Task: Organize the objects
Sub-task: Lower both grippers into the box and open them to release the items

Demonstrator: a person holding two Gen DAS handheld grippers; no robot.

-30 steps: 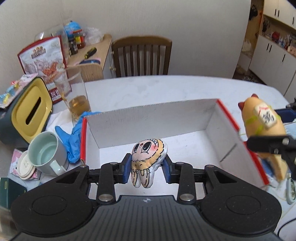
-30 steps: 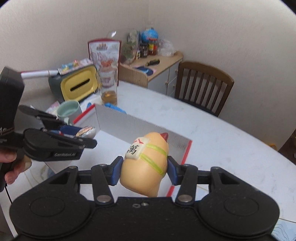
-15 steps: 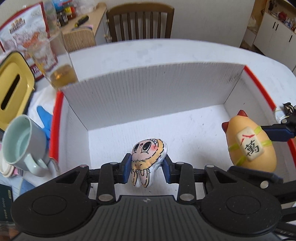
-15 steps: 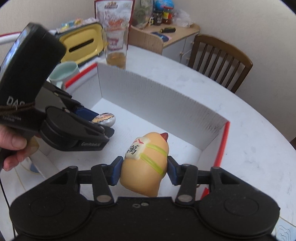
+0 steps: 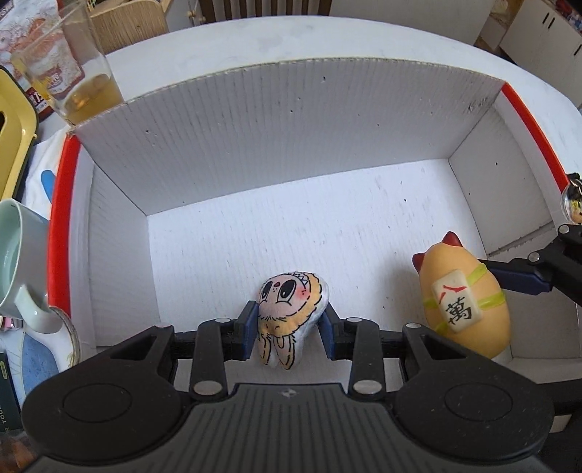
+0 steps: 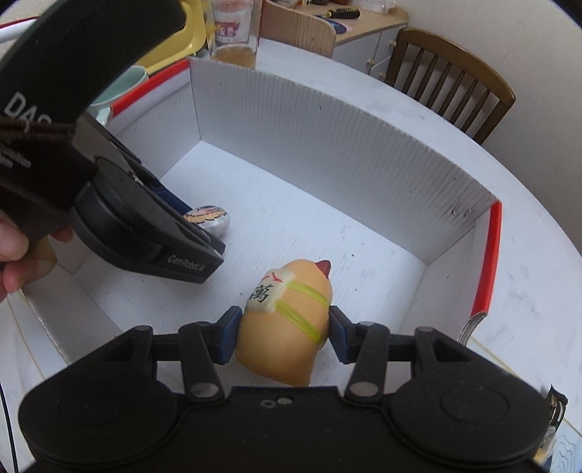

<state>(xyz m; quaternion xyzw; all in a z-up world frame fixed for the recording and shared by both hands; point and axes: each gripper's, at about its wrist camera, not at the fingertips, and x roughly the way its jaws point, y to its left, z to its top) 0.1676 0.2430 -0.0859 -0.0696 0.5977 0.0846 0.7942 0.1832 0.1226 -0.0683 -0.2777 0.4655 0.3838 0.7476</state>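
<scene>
A white corrugated box (image 5: pixel 283 120) with red flaps lies open on the table. My left gripper (image 5: pixel 289 329) is shut on a small tooth-shaped plush (image 5: pixel 289 313) with a drawn face, low inside the box near its front wall. My right gripper (image 6: pixel 283 338) is shut on an orange squishy toy (image 6: pixel 287 327) with a mahjong tile and yellow-green bands, also down inside the box (image 6: pixel 327 145). In the left wrist view the orange toy (image 5: pixel 462 302) sits at the box's right side. The right wrist view shows the plush (image 6: pixel 209 218) partly hidden behind the left gripper's black body, which a hand holds.
Left of the box stand a glass of amber drink (image 5: pixel 76 80), a pale green mug (image 5: pixel 18 262), a yellow-lidded container (image 5: pixel 11 145) and a snack bag. A blue glove (image 5: pixel 47 182) lies beside the box. A wooden chair (image 6: pixel 451 80) and a cabinet (image 6: pixel 363 32) stand beyond the table.
Both grippers have come down from above the box rim into the box and tipped further downward, each still holding its toy. The box walls now fill both views.
</scene>
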